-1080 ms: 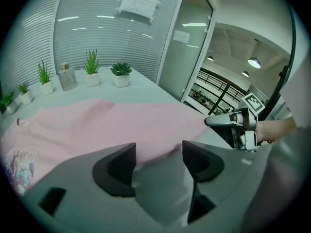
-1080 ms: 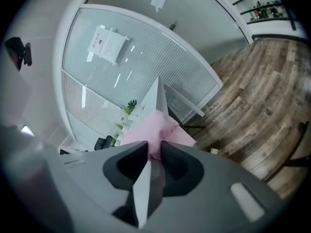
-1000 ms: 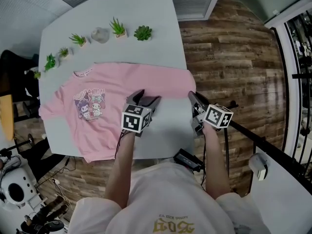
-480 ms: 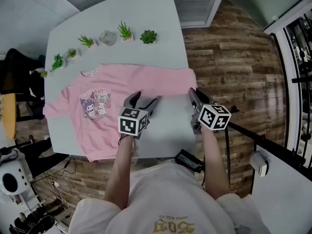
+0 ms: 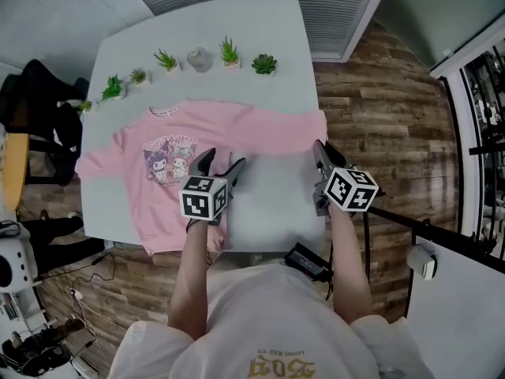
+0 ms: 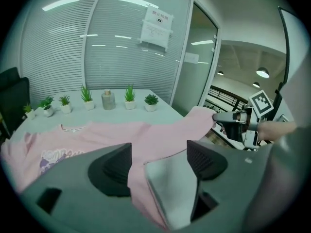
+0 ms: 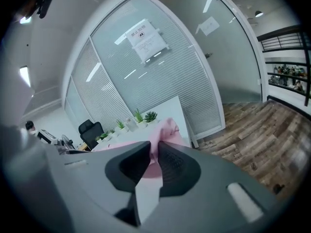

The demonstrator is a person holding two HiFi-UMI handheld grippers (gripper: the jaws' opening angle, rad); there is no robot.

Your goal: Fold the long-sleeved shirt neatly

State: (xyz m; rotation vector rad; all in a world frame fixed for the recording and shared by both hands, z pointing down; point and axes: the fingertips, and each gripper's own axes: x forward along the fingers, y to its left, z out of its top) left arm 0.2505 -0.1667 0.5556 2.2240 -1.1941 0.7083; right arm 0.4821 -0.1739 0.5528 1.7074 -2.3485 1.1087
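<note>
Pink shirt (image 5: 197, 136) lies front up on the table (image 5: 272, 93). Its collar (image 5: 167, 110) is toward 12 o'clock and its hem (image 5: 170, 247) is at 6 o'clock by the near edge. A cartoon print (image 5: 175, 155) sits on the chest. One sleeve reaches toward 9 o'clock, to the table's edge.

The other sleeve (image 5: 292, 129) stretches toward 3 o'clock. Its end is pinched in the right tool (image 5: 319, 145), at the table's 3 o'clock edge. In the right gripper view the jaws of that tool (image 7: 155, 147) are pressed together on the pink cloth. The left gripper view shows the sleeve rising off the table to them.

The left tool (image 5: 224, 158) hovers over the 3 o'clock side of the shirt's body. Its jaws are spread wide and have just been opening. In the left gripper view the shirt lies below and between the jaws of this tool (image 6: 159, 152), and neither pad presses on it.

Small potted plants (image 5: 229, 51) line the table's 12 o'clock edge, with a grey pot (image 5: 200, 58) among them. A black chair (image 5: 43, 101) stands at 9 o'clock.
</note>
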